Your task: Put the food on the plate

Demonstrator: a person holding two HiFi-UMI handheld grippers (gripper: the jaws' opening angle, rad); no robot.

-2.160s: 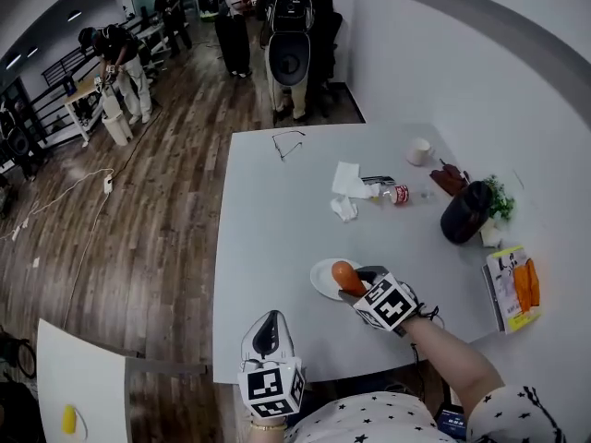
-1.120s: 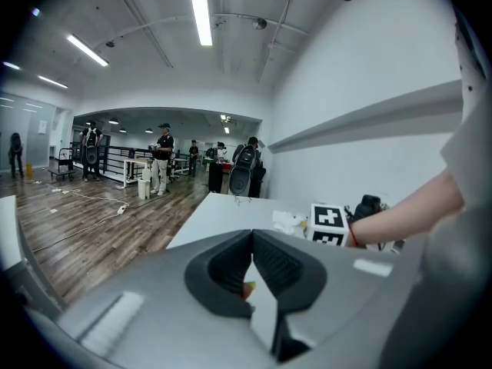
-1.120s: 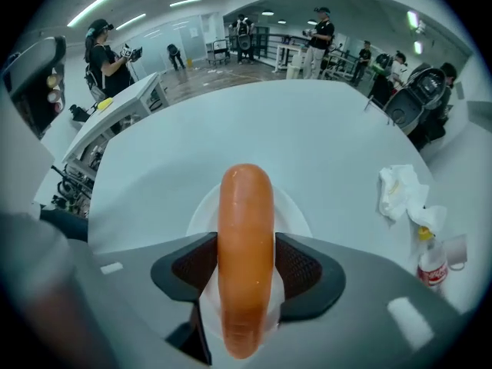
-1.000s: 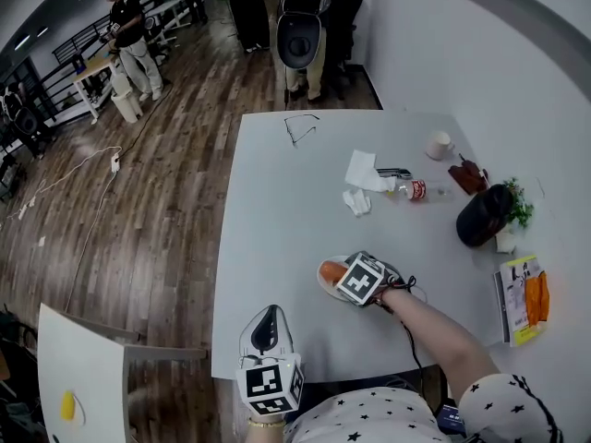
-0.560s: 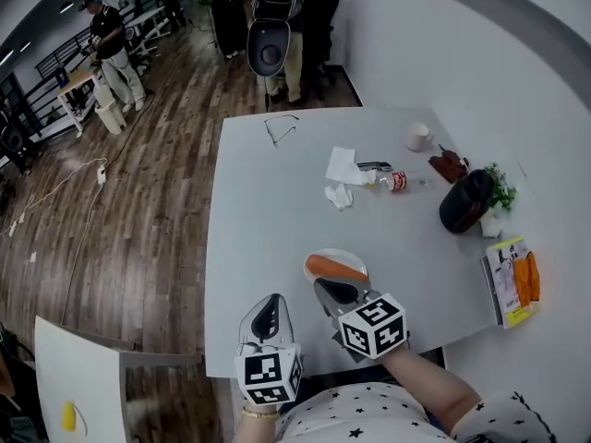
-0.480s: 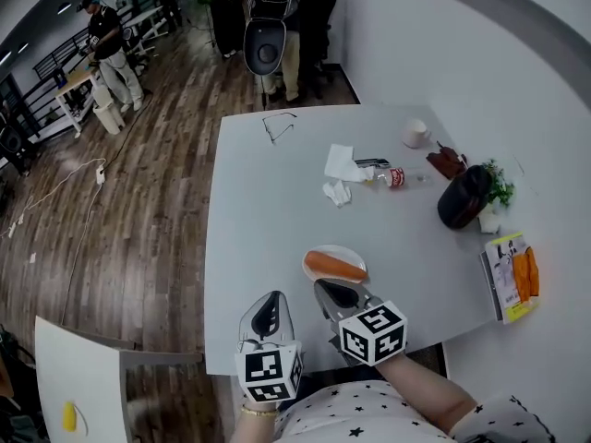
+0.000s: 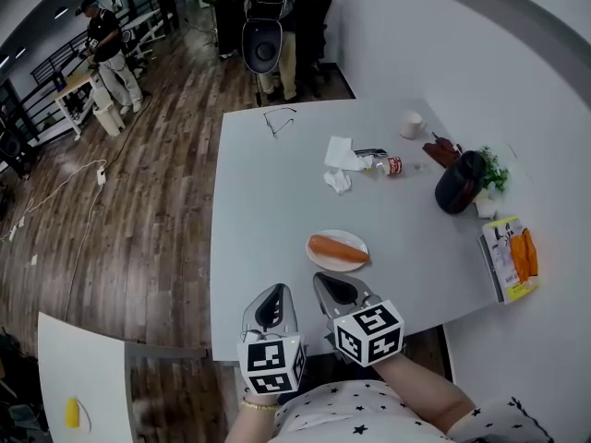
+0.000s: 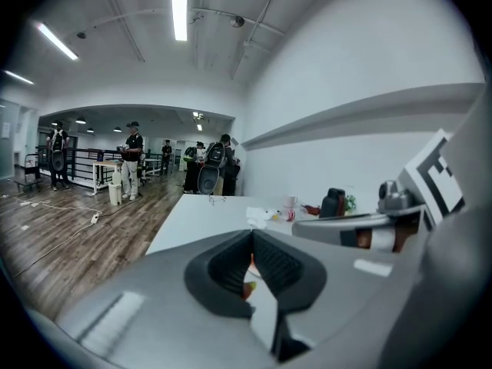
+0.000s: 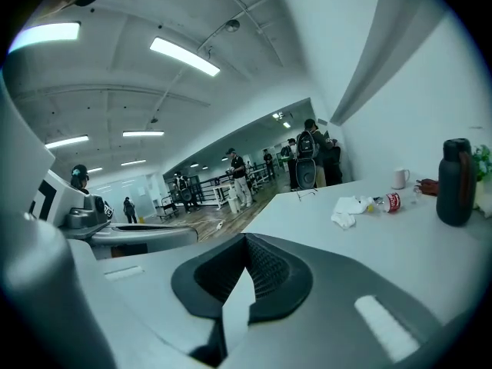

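an open lab hall: wood floor (image 7: 138, 210), white table (image 7: 268, 192), people (image 7: 103, 37) at workbenches (image 7: 78, 88)

Left tool (image 7: 269, 301) and right tool (image 7: 334, 288) hover abreast, both closed.

The person wears a white shirt (image 7: 374, 420) dotted with small black stars, short in the sleeve. The left gripper (image 7: 273, 293) and right gripper (image 7: 325, 281) are grey shells with black ribbed pads (image 9: 267, 270) lining the jaws. Each bears a white cube (image 7: 368, 333) printed with black square markers.
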